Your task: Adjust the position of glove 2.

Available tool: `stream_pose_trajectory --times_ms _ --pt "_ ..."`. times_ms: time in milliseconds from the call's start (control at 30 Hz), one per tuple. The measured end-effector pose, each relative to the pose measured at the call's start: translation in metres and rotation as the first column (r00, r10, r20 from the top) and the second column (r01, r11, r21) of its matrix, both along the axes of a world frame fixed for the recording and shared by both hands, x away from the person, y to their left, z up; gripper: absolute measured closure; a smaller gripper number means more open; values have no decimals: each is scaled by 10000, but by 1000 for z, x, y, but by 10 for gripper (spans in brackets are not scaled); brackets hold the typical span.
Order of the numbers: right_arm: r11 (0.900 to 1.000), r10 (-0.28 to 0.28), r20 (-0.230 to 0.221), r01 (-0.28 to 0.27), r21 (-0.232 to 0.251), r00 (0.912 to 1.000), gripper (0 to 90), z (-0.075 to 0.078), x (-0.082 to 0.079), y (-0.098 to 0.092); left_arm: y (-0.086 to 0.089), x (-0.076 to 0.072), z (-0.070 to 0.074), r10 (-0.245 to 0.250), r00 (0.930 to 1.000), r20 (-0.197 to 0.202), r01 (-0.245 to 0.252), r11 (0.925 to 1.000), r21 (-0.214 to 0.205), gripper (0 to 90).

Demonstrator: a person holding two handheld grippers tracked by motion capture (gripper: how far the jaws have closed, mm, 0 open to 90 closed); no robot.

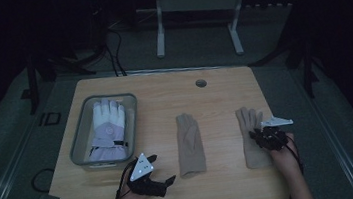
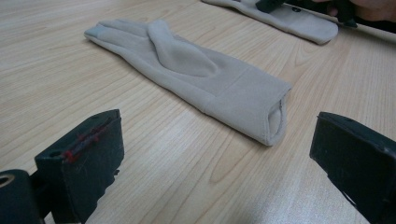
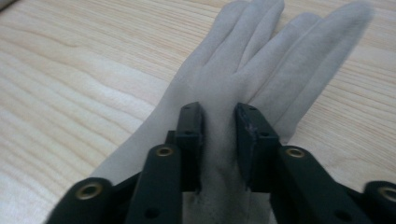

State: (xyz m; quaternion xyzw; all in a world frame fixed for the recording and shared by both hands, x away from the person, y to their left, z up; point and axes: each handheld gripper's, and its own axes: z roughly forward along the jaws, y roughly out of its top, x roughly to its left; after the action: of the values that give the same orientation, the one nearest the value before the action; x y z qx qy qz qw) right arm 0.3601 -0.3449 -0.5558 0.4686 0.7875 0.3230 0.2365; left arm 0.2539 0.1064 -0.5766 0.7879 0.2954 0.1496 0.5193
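Note:
Two beige gloves lie flat on the wooden table (image 1: 219, 92). The middle glove (image 1: 189, 143) (image 2: 196, 74) has its fingers pointing away and its cuff toward me. My left gripper (image 1: 162, 169) (image 2: 215, 154) hovers low just left of that cuff, jaws wide open with nothing between them. The right glove (image 1: 248, 120) (image 3: 261, 60) (image 2: 299, 21) lies near the table's right side. My right gripper (image 1: 262, 137) (image 3: 219, 116) is down on its palm area, jaws drawn narrow and pinching a ridge of the fabric between the pads.
A grey bin (image 1: 79, 138) at the table's left holds a white and lavender padded glove (image 1: 108, 122). A round cable hole (image 1: 201, 83) is near the far edge. A white frame (image 1: 194, 7) stands on the floor beyond the table.

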Motion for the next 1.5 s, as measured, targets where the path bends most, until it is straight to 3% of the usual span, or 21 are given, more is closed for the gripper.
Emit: stream_pose_trajectory --times_ms 133,233,300,400,767,1033,1267,1500 --pt "9982 -560 -324 565 175 9979 768 4 2 3 0 0 0 16 10000 -3 -16 10000 33 32" --pt "9957 -833 -265 843 394 9962 770 10 1 4 0 0 0 26 10000 -15 -26 10000 20 32" --pt "9909 -1188 -67 1190 630 9929 773 22 0 8 0 0 0 27 10000 -10 -27 10000 13 32" --pt "9857 -1395 154 1374 973 9901 773 36 -1 14 0 0 0 34 10000 6 -34 10000 28 32" --pt "9823 -1516 709 1423 1218 9859 770 76 -7 49 0 0 0 37 10000 50 -37 10000 28 32" --pt "9866 -1125 987 994 1295 9887 767 91 -11 79 0 -1 0 56 10000 54 -56 10000 8 32" --pt "9913 -563 966 441 1244 9937 765 90 -11 109 -1 -1 0 53 10000 55 -54 10000 12 32" --pt "9894 -95 891 -36 1455 9960 763 89 -11 141 0 -1 0 38 10000 70 -39 10000 45 32"
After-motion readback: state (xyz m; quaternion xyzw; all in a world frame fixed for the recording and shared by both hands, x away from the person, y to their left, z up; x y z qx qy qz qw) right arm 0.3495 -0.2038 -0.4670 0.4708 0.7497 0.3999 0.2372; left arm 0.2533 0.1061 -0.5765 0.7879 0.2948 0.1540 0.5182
